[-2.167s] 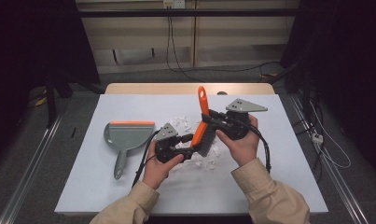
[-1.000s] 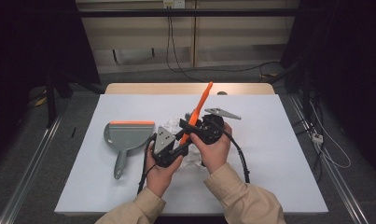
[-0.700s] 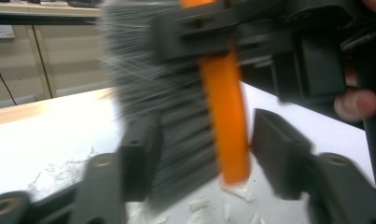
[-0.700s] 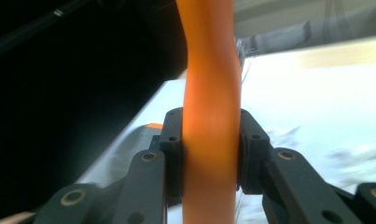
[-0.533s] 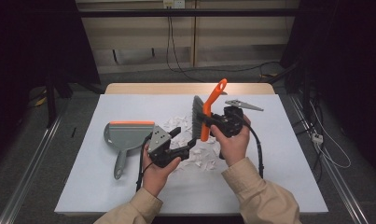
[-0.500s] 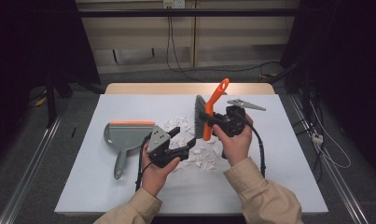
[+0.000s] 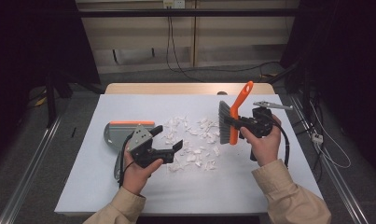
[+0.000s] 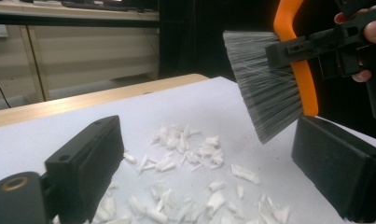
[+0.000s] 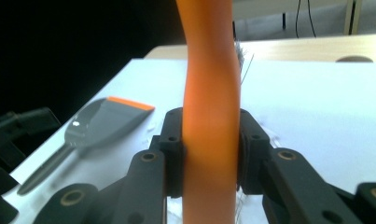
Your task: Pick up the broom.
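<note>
A hand brush with an orange handle (image 7: 241, 100) and grey bristles (image 7: 224, 122) hangs above the table at the right, bristles pointing down. My right gripper (image 7: 234, 122) is shut on the handle (image 9: 211, 116), which sits pinched between its jaws (image 9: 211, 154). White paper scraps (image 7: 195, 140) lie strewn over the middle of the table. My left gripper (image 7: 169, 137) hovers over their left side. Its jaws have just been opening and now stand open with nothing between them (image 8: 213, 154). In the left gripper view the bristles (image 8: 265, 88) hang beyond the scraps (image 8: 185, 154).
A grey dustpan (image 7: 118, 135) with an orange lip lies flat at the table's left, just behind my left hand; the right gripper view shows the dustpan (image 9: 99, 119) too. The white table cover (image 7: 223, 186) ends at a wooden far edge (image 7: 185, 87). Cables run over the floor.
My left gripper let go of the brush, opened and drew back to the left. My right gripper carried the brush to the right and turned it more upright.
</note>
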Tool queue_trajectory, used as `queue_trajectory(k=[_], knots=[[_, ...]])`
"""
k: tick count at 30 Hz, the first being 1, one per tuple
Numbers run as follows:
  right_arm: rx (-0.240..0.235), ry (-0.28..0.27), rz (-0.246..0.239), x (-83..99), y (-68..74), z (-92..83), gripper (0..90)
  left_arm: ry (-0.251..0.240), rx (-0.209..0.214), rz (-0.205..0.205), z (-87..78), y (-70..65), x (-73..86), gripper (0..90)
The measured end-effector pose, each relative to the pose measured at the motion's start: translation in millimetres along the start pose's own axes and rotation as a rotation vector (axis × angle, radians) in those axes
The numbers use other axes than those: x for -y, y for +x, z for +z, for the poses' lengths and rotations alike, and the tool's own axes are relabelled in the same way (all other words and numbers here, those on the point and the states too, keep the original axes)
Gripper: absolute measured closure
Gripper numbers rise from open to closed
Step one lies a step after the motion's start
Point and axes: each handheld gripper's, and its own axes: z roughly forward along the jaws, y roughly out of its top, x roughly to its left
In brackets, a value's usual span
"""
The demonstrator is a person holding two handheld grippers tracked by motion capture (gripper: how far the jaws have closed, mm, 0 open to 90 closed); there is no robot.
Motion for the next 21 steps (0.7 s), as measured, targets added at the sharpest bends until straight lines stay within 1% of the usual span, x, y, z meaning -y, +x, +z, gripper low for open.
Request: queue_trajectory(k=[1,3,4,5,8,9,12,15,19,21], knots=[[0.001,0.010,0.002,0.8,-1.0,-0.5,69.1,0.003,-0.001,0.003,-2.0,1.0,-0.1,7.2],[0.016,0.030,-0.004,2.6,-3.7,-1.8,69.1,0.007,0.011,0.008,-7.0,4.3,-0.2,6.0],[0.016,0.030,-0.004,2.6,-3.7,-1.8,69.1,0.007,0.014,0.010,-10.5,7.0,-0.2,6.0],[0.023,0.043,-0.015,4.5,-6.1,-3.0,69.2,0.004,0.017,0.008,-12.4,9.1,-0.2,5.2],[0.021,0.048,0.000,6.4,-9.1,-4.0,69.2,-0.007,0.021,0.010,-21.3,19.2,1.0,4.4],[0.025,0.052,0.001,8.4,-12.5,-4.3,69.2,-0.007,0.018,0.003,-24.1,21.9,1.8,4.0],[0.043,0.066,-0.001,11.1,-15.7,-4.5,69.2,-0.011,0.014,0.002,-32.3,27.8,3.3,4.0],[0.044,0.071,0.004,13.1,-18.1,-4.9,69.2,-0.015,-0.005,0.002,-41.3,34.3,4.3,4.0],[0.061,0.087,0.000,15.7,-21.3,-4.3,69.2,-0.018,-0.021,-0.014,-51.2,42.7,7.7,4.0],[0.068,0.094,-0.002,16.1,-22.9,-4.2,69.2,-0.019,-0.026,-0.009,-55.6,45.7,10.0,4.0]])
